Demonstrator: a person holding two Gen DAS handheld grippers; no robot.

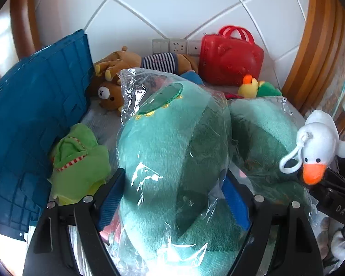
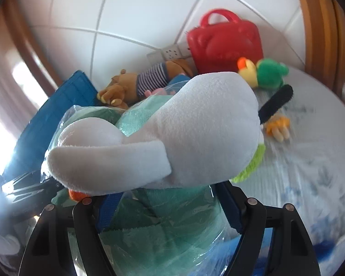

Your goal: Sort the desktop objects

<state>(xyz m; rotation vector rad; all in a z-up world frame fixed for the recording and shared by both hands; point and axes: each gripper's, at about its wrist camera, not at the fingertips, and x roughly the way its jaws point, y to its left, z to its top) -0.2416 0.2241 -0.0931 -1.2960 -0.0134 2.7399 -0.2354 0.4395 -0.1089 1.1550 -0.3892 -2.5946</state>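
Both claws pinch one bagged green neck pillow (image 1: 172, 151): my left claw (image 1: 172, 197) presses its blue pads on the pillow's left arm, and my right claw (image 2: 168, 209) presses on its right arm. A white goose toy (image 1: 317, 142) rides on top, above the right claw. The pillow's curve arches away from me, toward the far wall. The blue crate (image 1: 34, 119) stands left, nearer my left hand; I judge the load must travel leftward, both hands together.
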